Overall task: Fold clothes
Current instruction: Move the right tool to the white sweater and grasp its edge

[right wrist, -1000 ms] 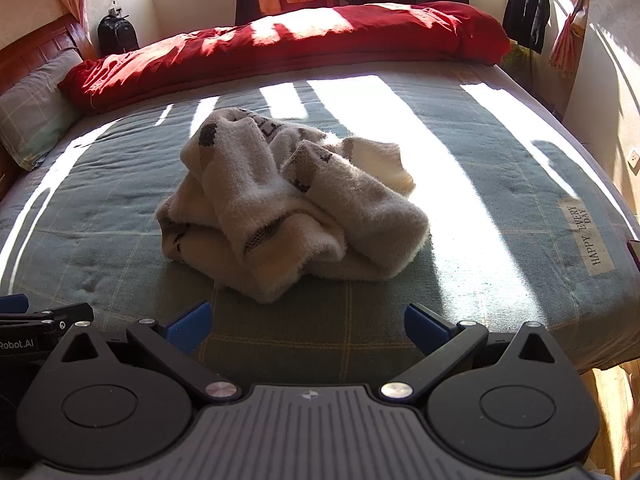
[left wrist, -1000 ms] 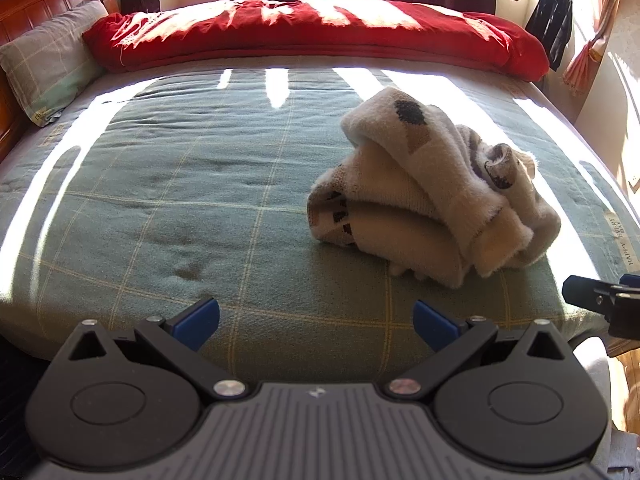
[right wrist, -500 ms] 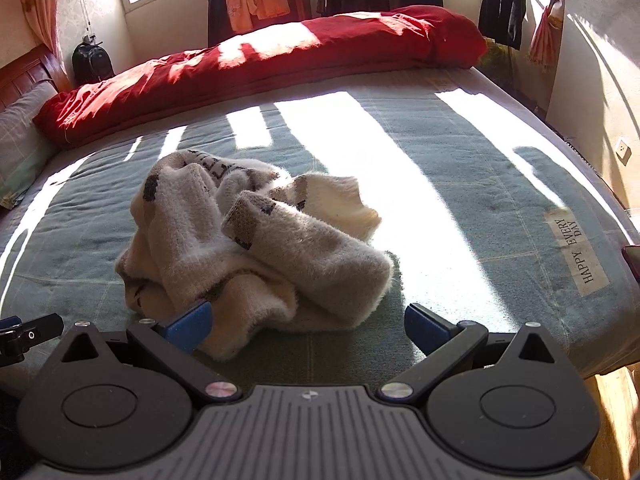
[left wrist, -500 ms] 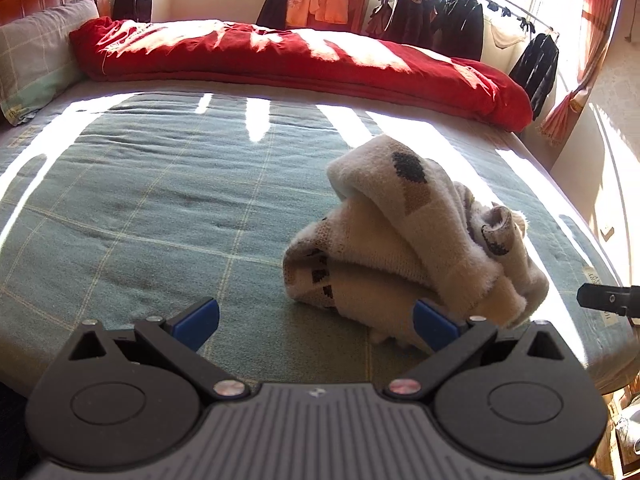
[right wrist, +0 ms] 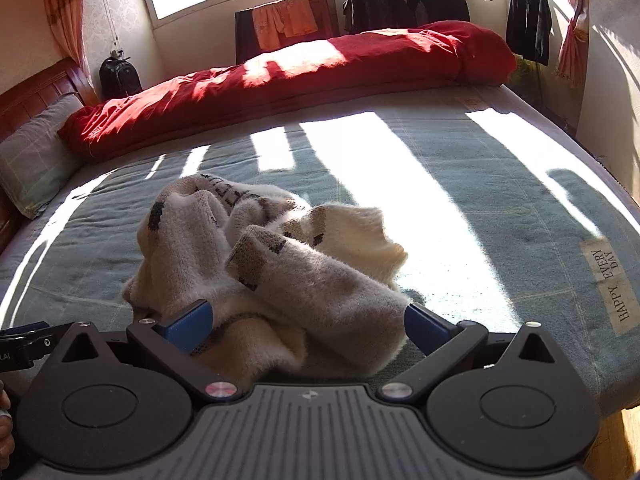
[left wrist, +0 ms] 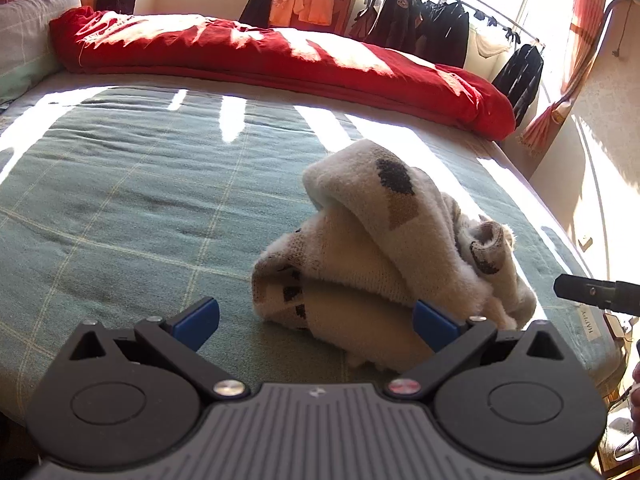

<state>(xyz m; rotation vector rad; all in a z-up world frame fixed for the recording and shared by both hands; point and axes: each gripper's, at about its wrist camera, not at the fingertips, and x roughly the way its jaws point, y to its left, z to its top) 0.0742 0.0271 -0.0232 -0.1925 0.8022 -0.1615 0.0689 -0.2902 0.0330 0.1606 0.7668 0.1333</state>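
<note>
I have moved both my tongs in close to the crumpled sweater [left wrist: 384, 248], so my left gripper [left wrist: 316, 320] now has its right finger against the near edge and my right gripper [right wrist: 306, 322] sits around the near fold.

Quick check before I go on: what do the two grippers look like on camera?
Both match: left gripper and right gripper have blue finger pads on black linkage arms, two round black discs, silver pivot screws and a ribbed grey centre plate with a small logo.
</note>
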